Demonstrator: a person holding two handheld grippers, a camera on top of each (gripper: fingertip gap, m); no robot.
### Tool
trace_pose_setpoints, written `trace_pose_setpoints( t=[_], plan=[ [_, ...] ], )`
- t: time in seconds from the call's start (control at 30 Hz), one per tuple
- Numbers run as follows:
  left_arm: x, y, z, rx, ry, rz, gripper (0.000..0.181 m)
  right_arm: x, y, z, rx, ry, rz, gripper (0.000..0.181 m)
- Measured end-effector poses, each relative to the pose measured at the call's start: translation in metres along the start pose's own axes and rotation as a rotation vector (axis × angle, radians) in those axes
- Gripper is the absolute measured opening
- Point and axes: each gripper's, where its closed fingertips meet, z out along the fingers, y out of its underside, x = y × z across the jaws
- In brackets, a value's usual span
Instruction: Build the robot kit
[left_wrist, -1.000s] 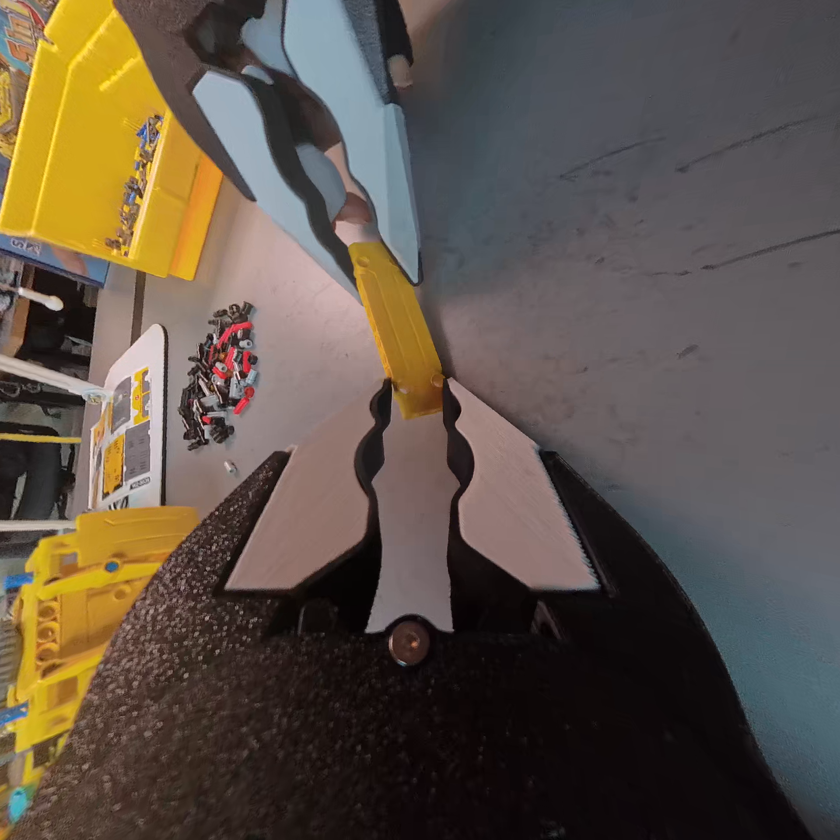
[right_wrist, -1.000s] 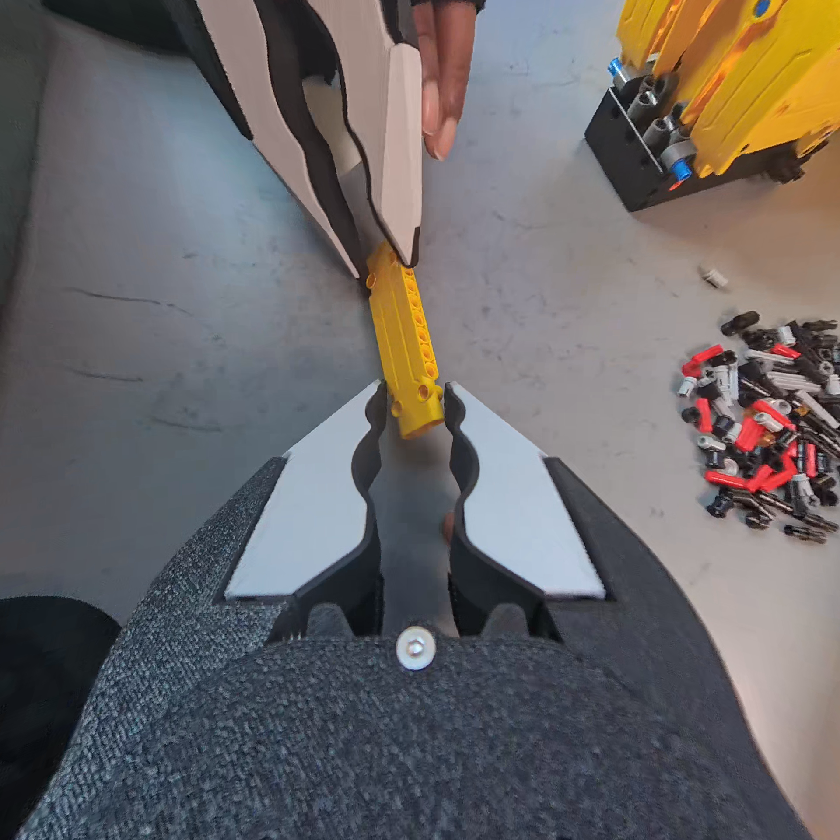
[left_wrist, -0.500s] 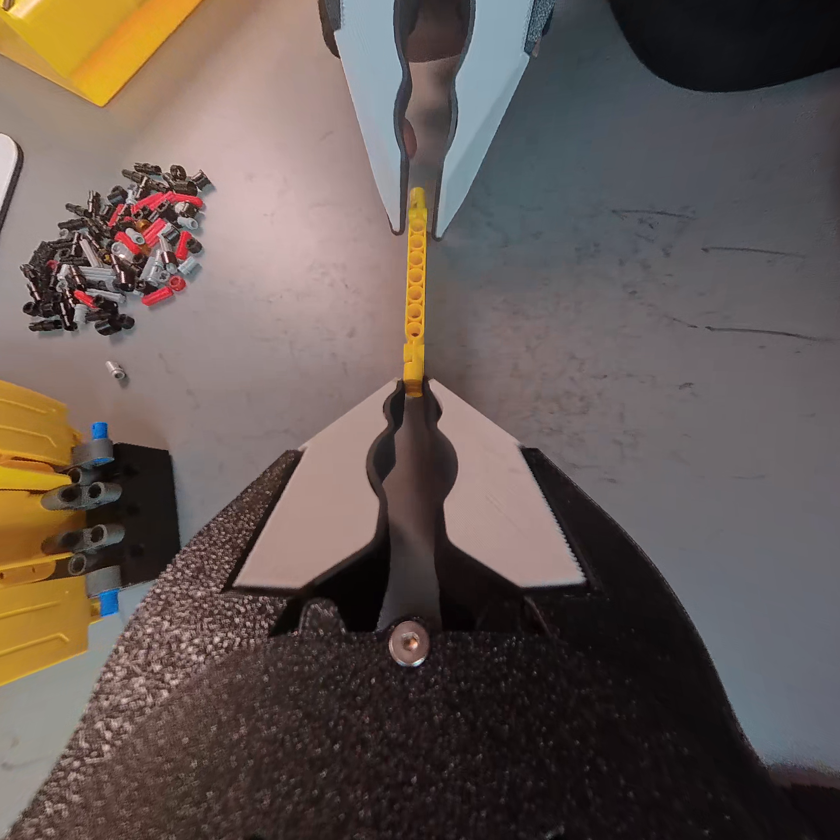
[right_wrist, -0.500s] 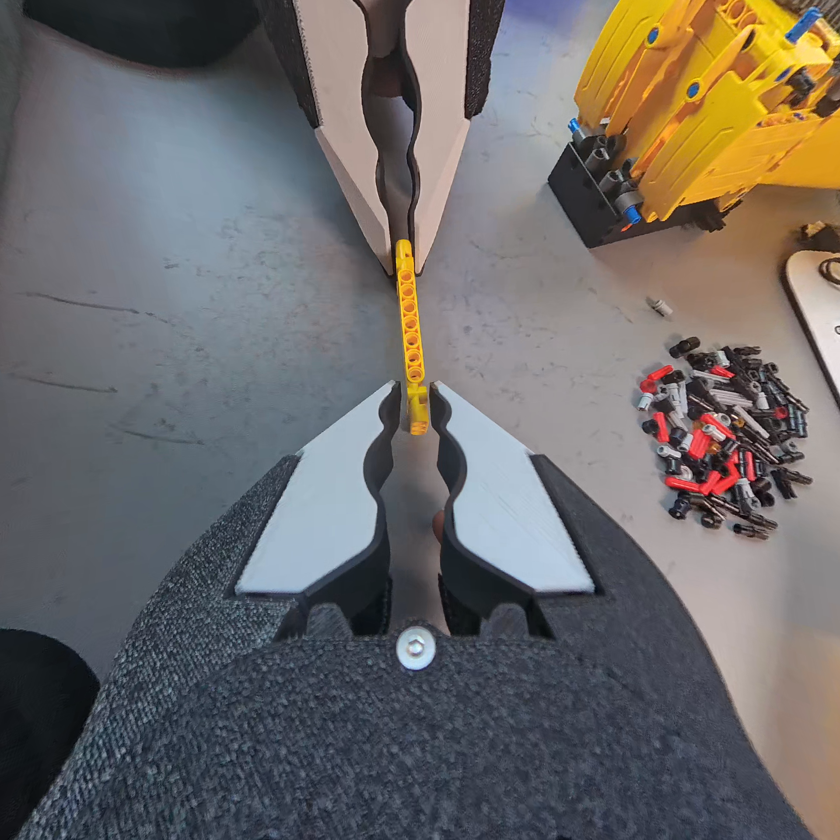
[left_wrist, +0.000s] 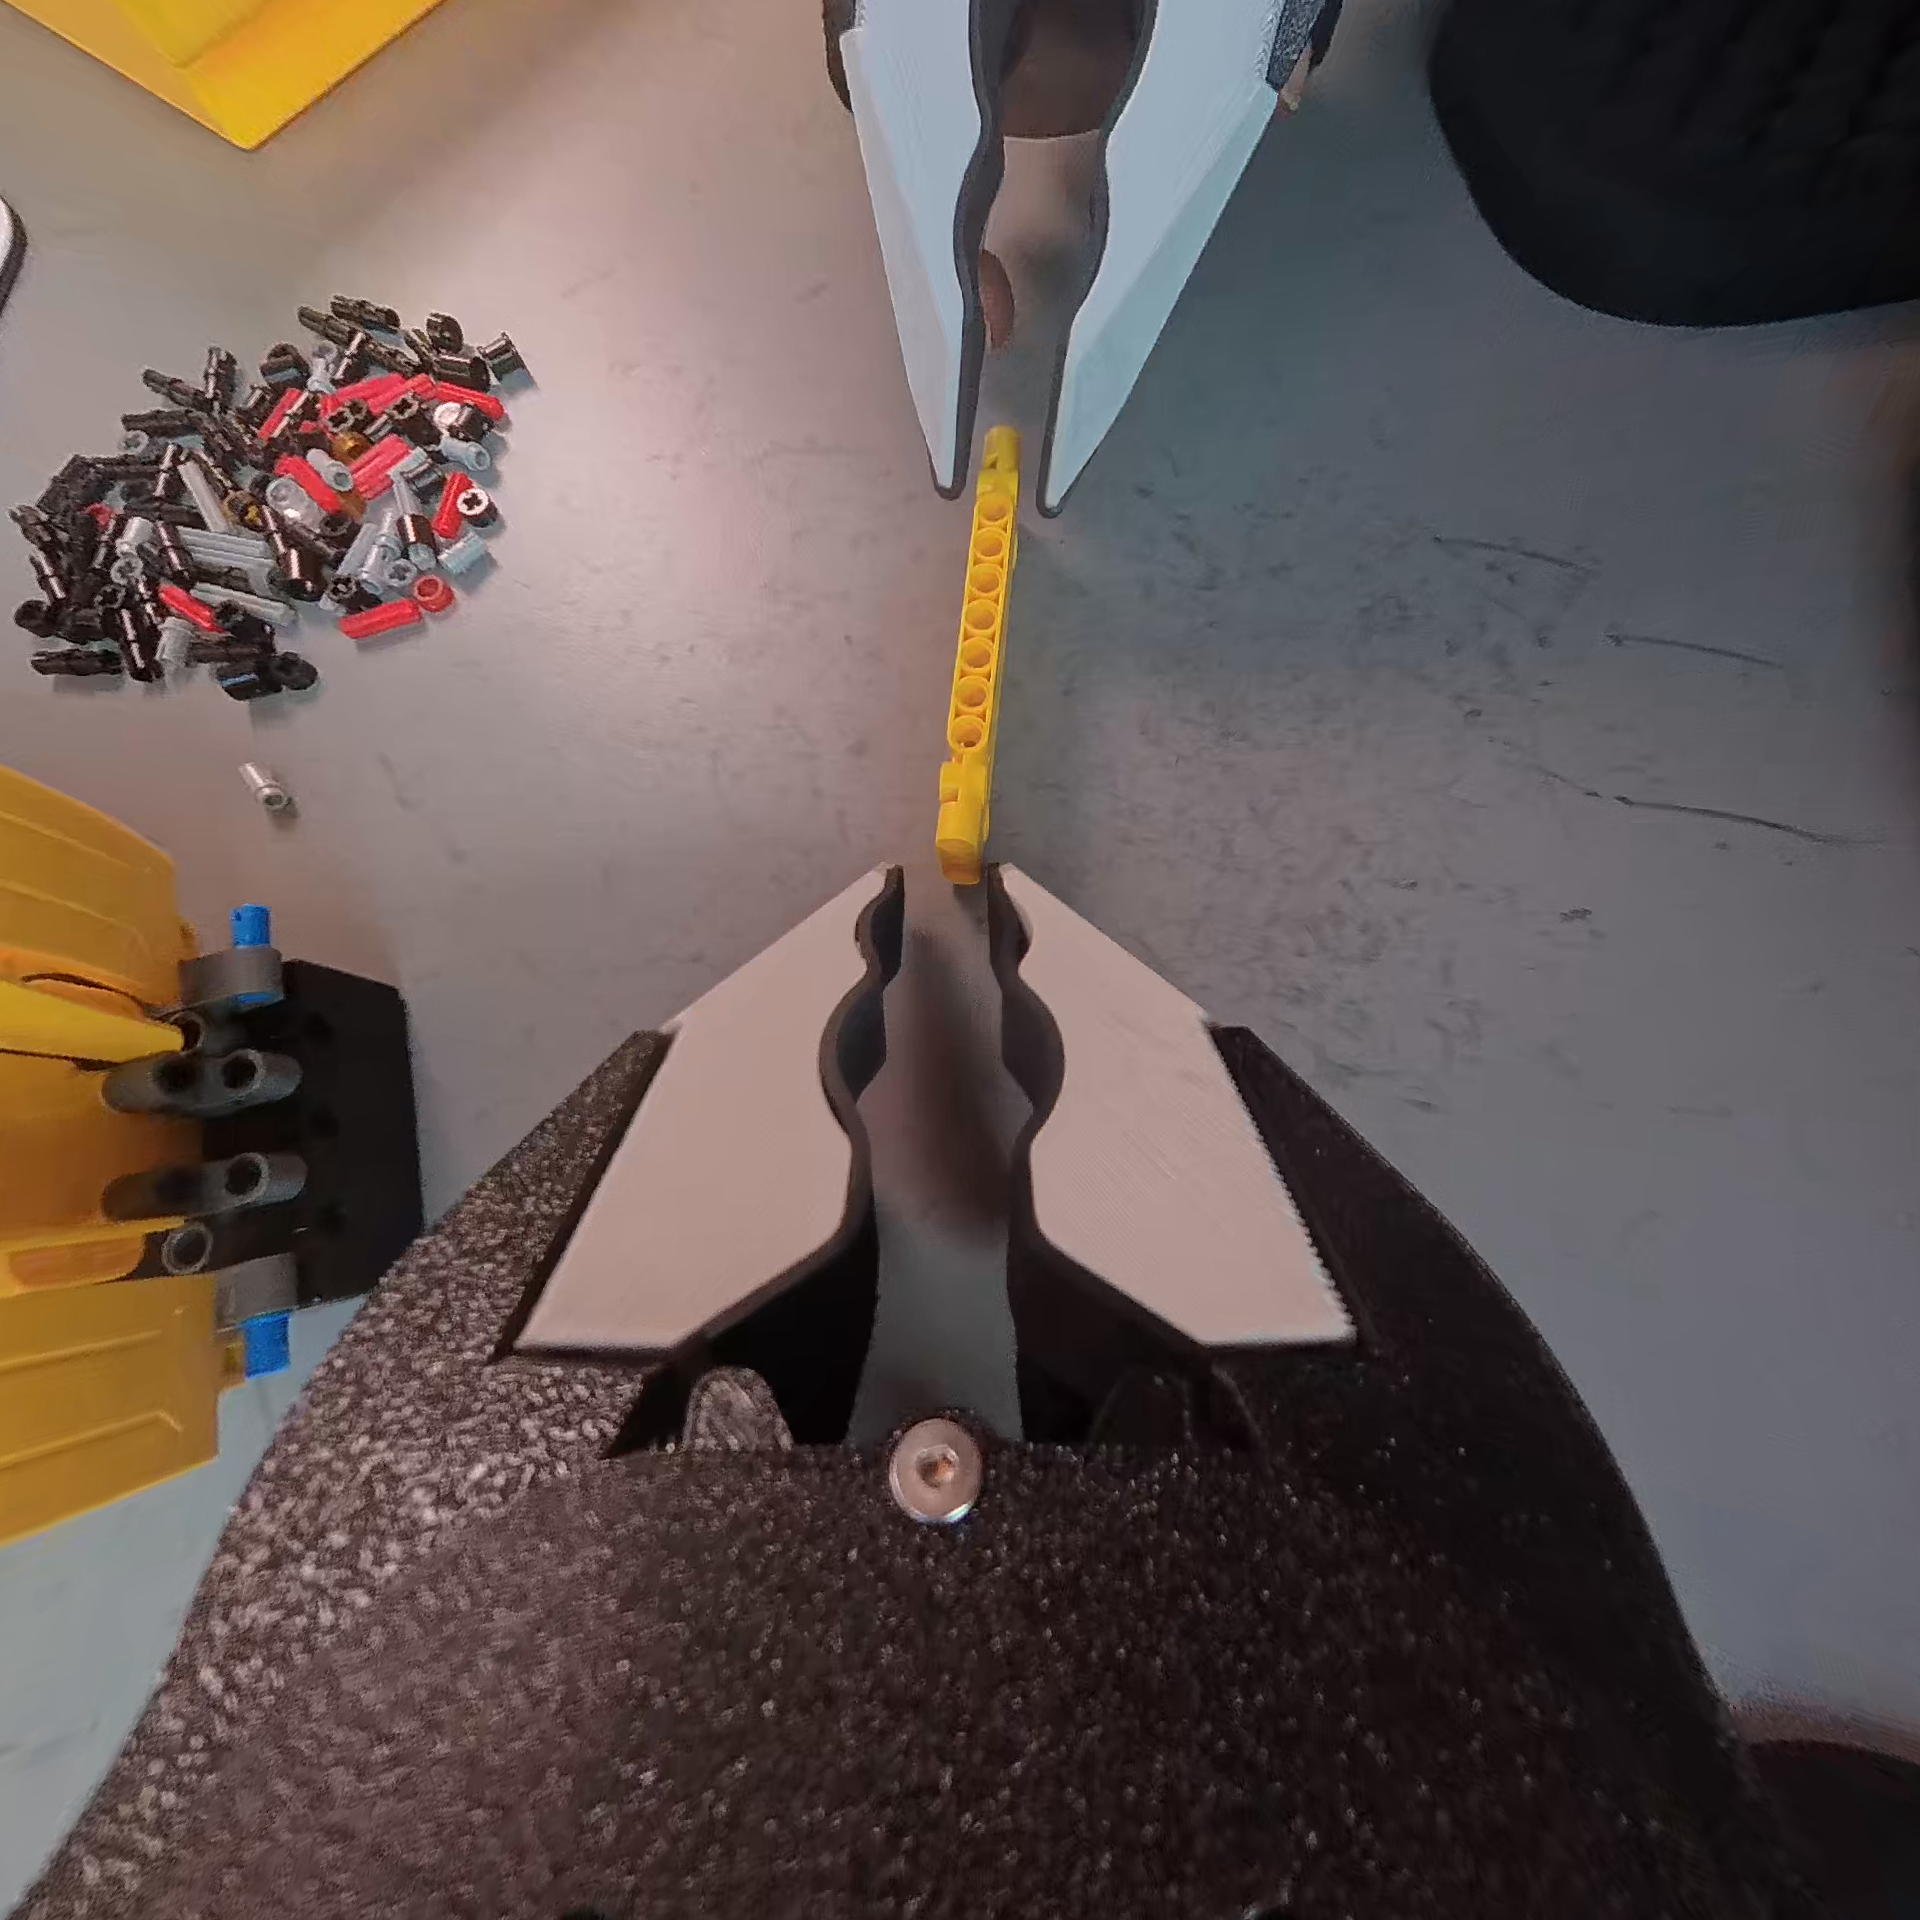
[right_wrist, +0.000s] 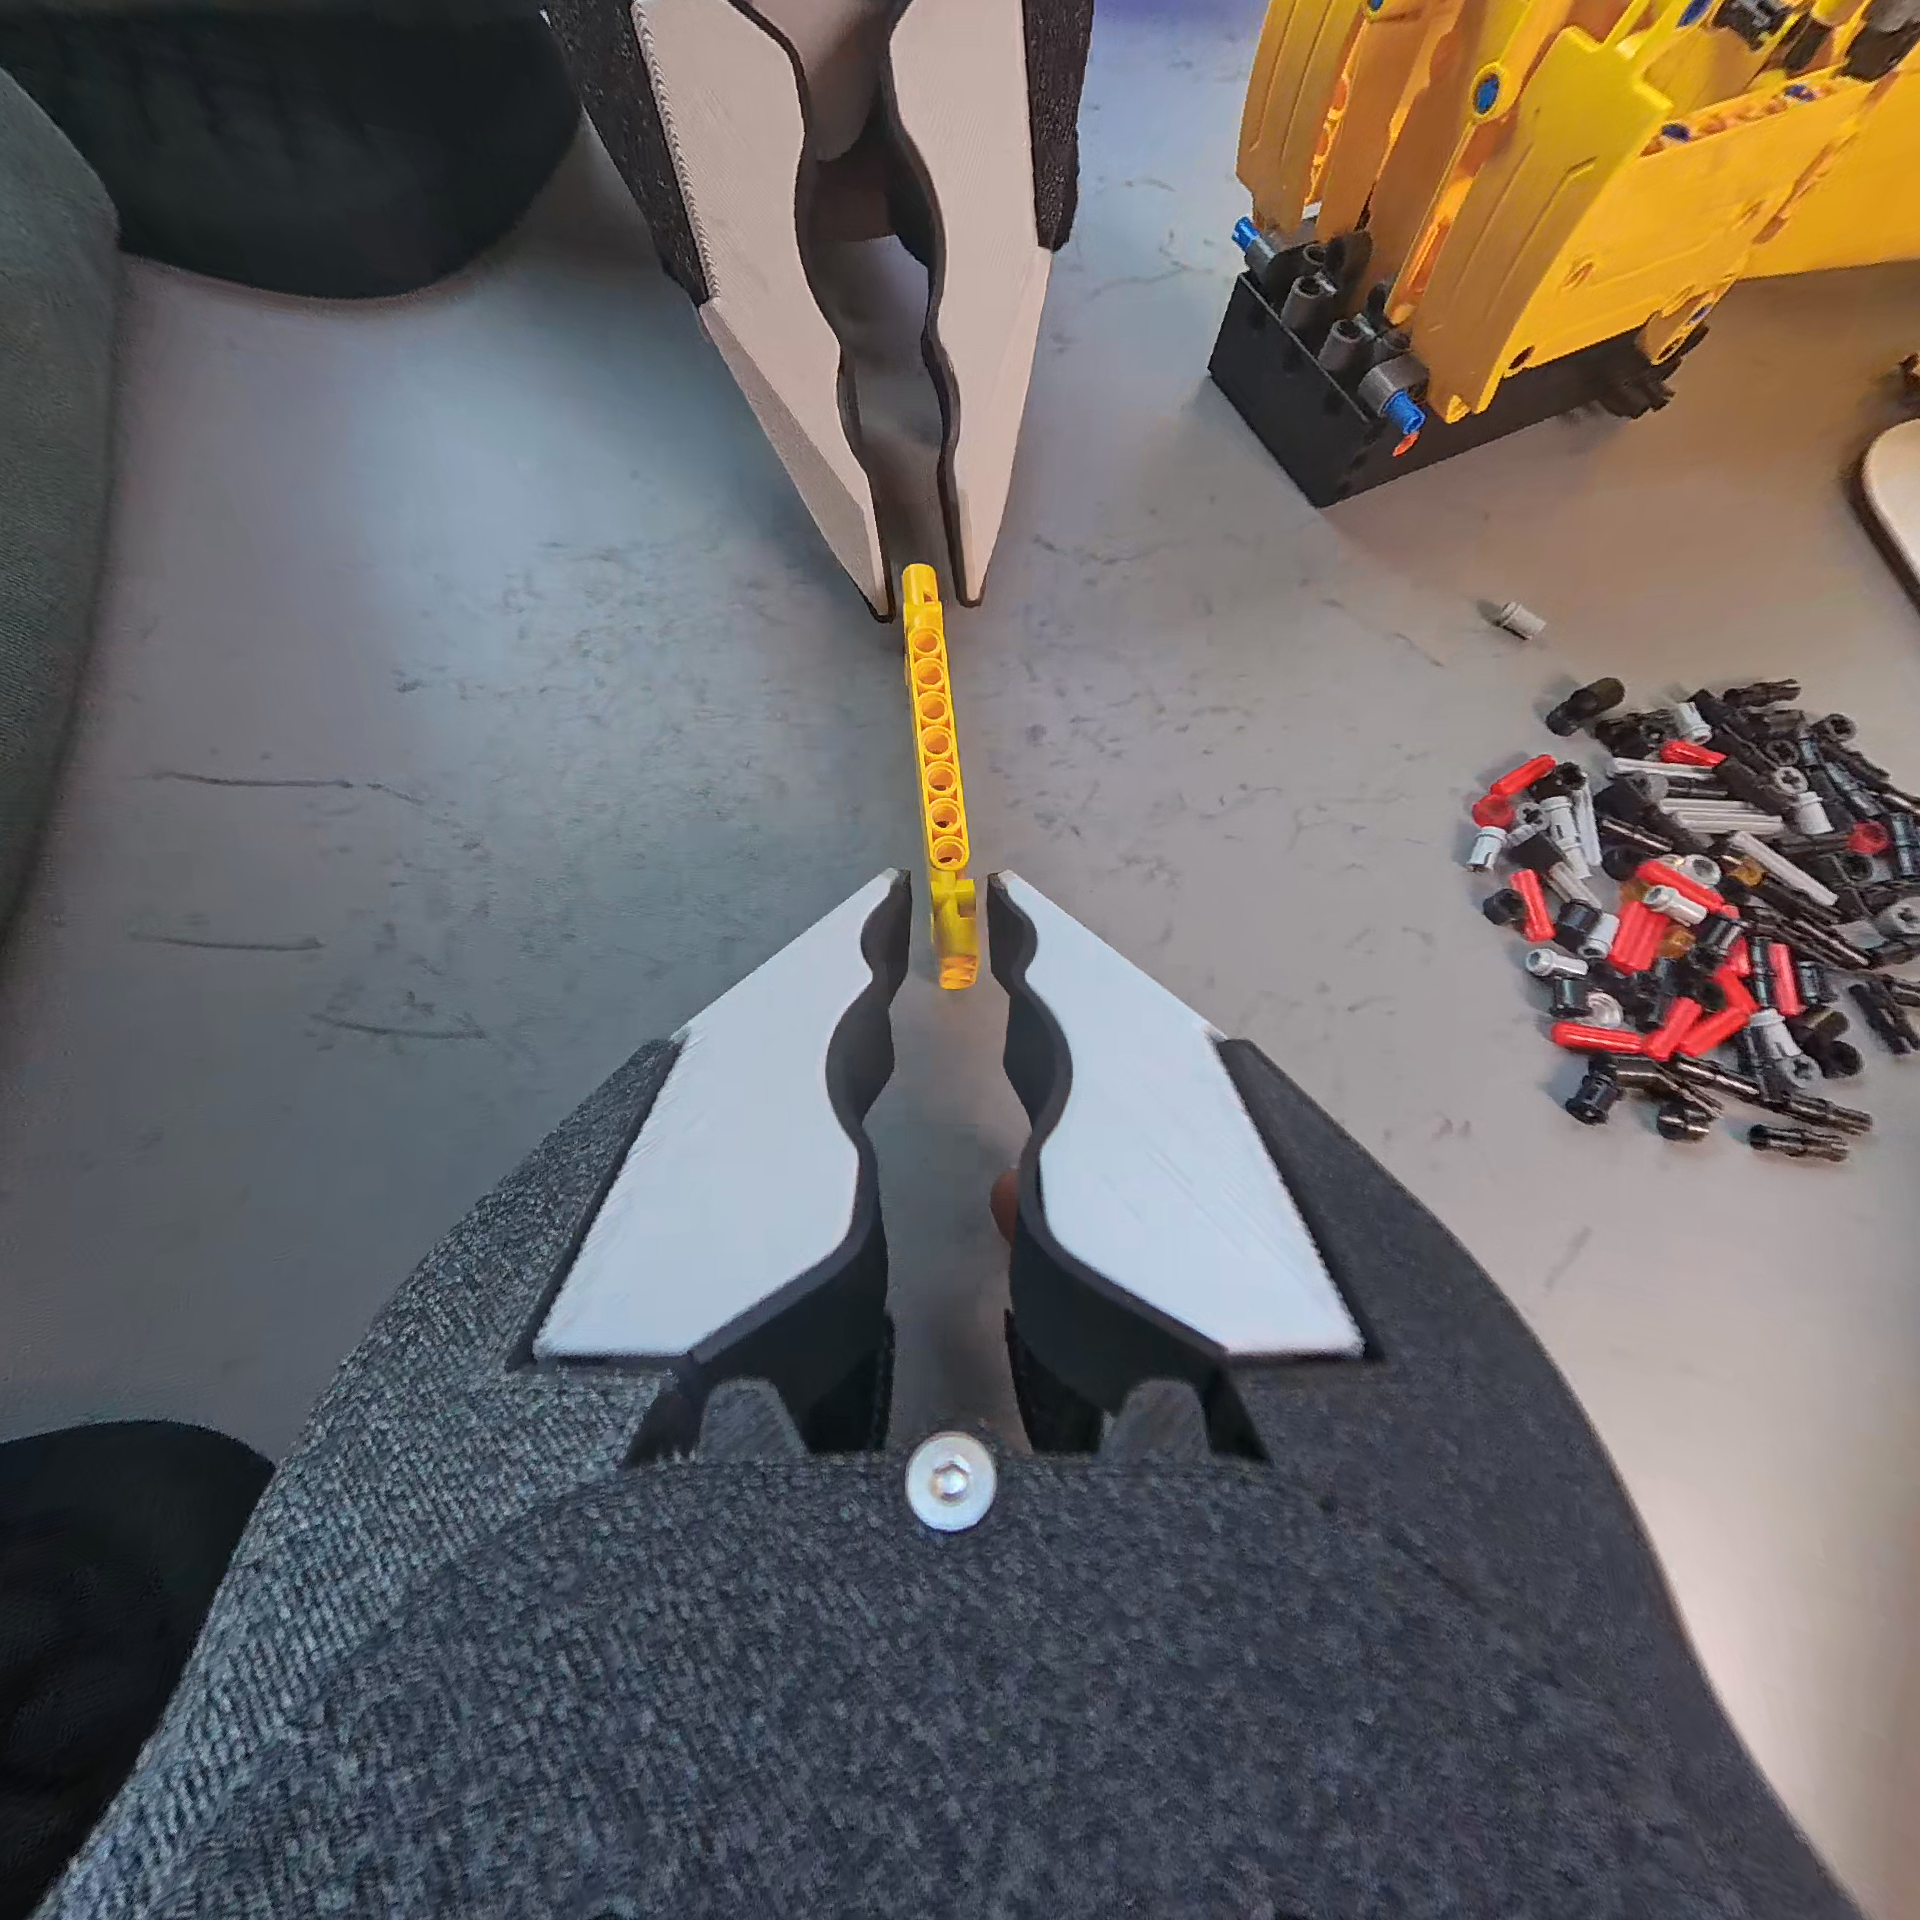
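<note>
**Right wrist view: yellow beam between two grippers**

The right gripper (right_wrist: 943, 883) is spread a little around one end of the yellow beam (right_wrist: 935, 748). The left gripper (left_wrist: 943, 873) is spread too, its tips beside the beam's other end. A pile of small pins (right_wrist: 1714, 904) lies well apart from the beam.

The left gripper (left_wrist: 943, 871) and the right gripper (right_wrist: 943, 878) point straight at each other, tips near but apart. On both, the jaws stand slightly parted. A fingertip (right_wrist: 1004, 1205) shows beneath the right one.
</note>
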Motion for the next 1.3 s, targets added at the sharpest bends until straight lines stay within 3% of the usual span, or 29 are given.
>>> trace_pose_setpoints(
  t=[0.17,0.4,0.6,0.67,0.87,1.07,1.2,1.3],
  plan=[
    [-0.004,-0.014,-0.014,0.109,-0.022,-0.053,0.026,0.009,-0.009,-0.012,0.057,0.040,0.022,0.017],
    [-0.038,-0.048,-0.054,0.401,-0.235,-0.175,0.042,0.048,-0.027,-0.037,0.224,0.241,0.093,0.021],
    [-0.059,-0.063,-0.084,0.580,-0.376,-0.301,0.053,0.074,-0.028,-0.049,0.285,0.392,0.140,0.042],
    [-0.063,-0.064,-0.091,0.612,-0.426,-0.310,0.047,0.081,-0.028,-0.053,0.304,0.441,0.151,0.046],
    [-0.075,-0.061,-0.106,0.645,-0.573,-0.306,0.000,0.092,-0.019,-0.057,0.261,0.536,0.161,0.042],
    [-0.092,-0.045,-0.114,0.612,-0.685,-0.359,0.000,0.097,-0.008,-0.053,0.188,0.610,0.182,0.037],
    [-0.095,-0.041,-0.114,0.612,-0.692,-0.380,0.002,0.105,-0.008,-0.063,0.206,0.692,0.210,0.003],
    [-0.096,-0.040,-0.111,0.601,-0.693,-0.382,0.006,0.109,-0.013,-0.074,0.238,0.735,0.238,0.000]
  ],
)
